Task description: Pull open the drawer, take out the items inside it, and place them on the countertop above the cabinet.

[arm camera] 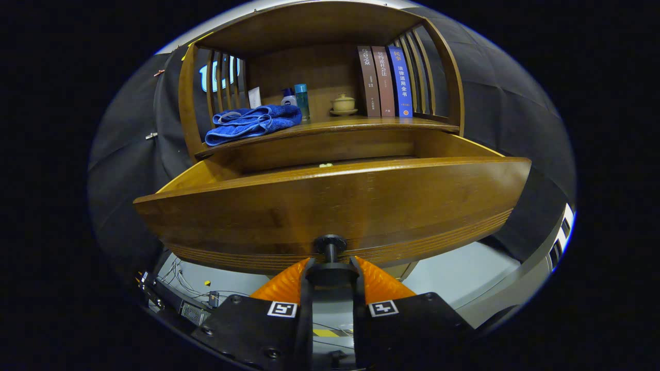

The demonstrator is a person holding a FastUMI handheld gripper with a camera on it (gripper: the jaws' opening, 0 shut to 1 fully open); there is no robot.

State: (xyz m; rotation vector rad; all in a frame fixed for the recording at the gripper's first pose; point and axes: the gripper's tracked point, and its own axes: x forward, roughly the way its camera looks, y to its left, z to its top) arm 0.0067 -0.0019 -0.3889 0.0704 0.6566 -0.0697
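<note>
Already pulled out toward the tool (330, 268), the wide brown wooden drawer (330, 206) runs its long axis crosswise just ahead; the orange fingers (283, 283) pinch its round black knob (330, 242) from both sides. Beyond, on the tabletop (361, 123), lies a folded blue towel (250, 122).

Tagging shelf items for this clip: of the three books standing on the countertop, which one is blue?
The blue book, the outermost of the row, beside the slatted side rail; the other two are brown. The hand-held gripper is shut on the drawer knob.
</note>
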